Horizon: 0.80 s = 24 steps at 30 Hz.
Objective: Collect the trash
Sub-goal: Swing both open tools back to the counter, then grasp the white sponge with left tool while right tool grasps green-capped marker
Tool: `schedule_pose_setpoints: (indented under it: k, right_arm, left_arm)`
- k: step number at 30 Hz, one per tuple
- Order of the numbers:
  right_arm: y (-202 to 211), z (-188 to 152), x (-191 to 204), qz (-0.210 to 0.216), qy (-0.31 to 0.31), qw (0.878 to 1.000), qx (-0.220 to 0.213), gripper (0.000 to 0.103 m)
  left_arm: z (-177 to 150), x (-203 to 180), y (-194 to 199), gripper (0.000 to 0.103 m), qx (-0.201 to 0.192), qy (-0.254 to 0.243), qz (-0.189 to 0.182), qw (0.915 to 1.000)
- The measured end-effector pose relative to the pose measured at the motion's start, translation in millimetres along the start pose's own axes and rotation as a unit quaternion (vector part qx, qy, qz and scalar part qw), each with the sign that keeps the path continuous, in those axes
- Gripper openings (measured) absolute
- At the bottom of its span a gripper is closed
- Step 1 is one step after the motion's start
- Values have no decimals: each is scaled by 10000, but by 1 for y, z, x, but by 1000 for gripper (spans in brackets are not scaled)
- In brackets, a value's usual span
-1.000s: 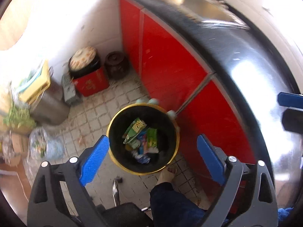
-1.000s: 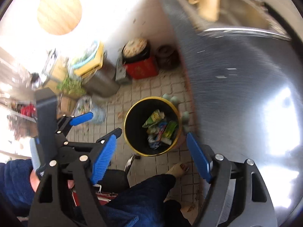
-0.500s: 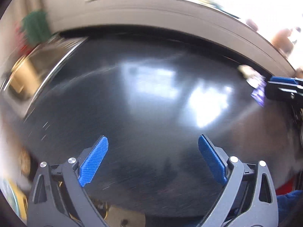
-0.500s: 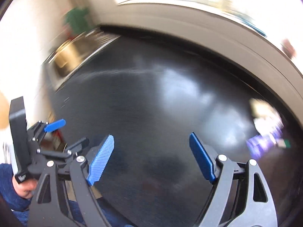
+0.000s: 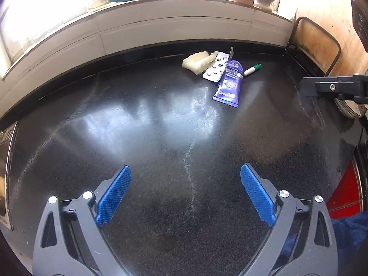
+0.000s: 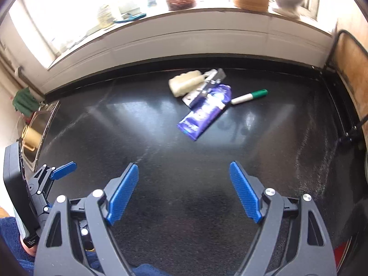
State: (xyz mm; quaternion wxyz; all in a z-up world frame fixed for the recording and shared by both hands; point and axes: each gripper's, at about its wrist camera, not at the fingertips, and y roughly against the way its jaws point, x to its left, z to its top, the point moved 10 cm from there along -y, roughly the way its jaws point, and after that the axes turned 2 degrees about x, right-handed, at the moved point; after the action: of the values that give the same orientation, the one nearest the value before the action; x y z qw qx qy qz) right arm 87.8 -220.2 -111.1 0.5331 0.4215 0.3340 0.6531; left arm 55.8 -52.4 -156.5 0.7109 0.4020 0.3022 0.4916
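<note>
A small heap of trash lies at the back of the black countertop [image 5: 161, 126]: a purple wrapper [image 5: 228, 85], a silver blister pack [image 5: 216, 69], a pale yellowish lump [image 5: 196, 62] and a green-capped white marker [image 5: 252, 69]. The same heap shows in the right wrist view: wrapper [image 6: 203, 115], lump [image 6: 185, 84], marker [image 6: 249, 96]. My left gripper [image 5: 185, 193] is open and empty, well short of the heap. My right gripper [image 6: 184, 191] is open and empty too. The left gripper shows in the right wrist view [image 6: 43, 184] at the left edge.
A white tiled ledge [image 5: 161, 25] with jars and bowls runs behind the counter. A sink [image 6: 34, 135] lies at the left. A dark-framed wooden panel [image 5: 315, 46] stands at the right end. A red cabinet front [image 5: 345, 193] shows below the counter's right edge.
Both grippers have swung up from the yellow-rimmed bin of trash on the floor to face the countertop. Both stayed open and empty.
</note>
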Motion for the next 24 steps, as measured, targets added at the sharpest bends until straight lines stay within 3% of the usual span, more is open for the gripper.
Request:
schedule_pose_setpoints:
  k: [6, 16, 24]
  right_arm:
    - [-10, 19, -20, 56, -134, 9999, 19, 79]
    - [-72, 60, -65, -156, -480, 9976, 473, 79]
    - [-141, 98, -119, -240, -1376, 9864, 871, 79]
  left_arm:
    - [25, 4, -24, 93, 101, -113, 3, 9999]
    - [112, 8, -109, 93, 177, -1162, 312, 9926]
    - [165, 4, -175, 93, 346, -1562, -35, 9871]
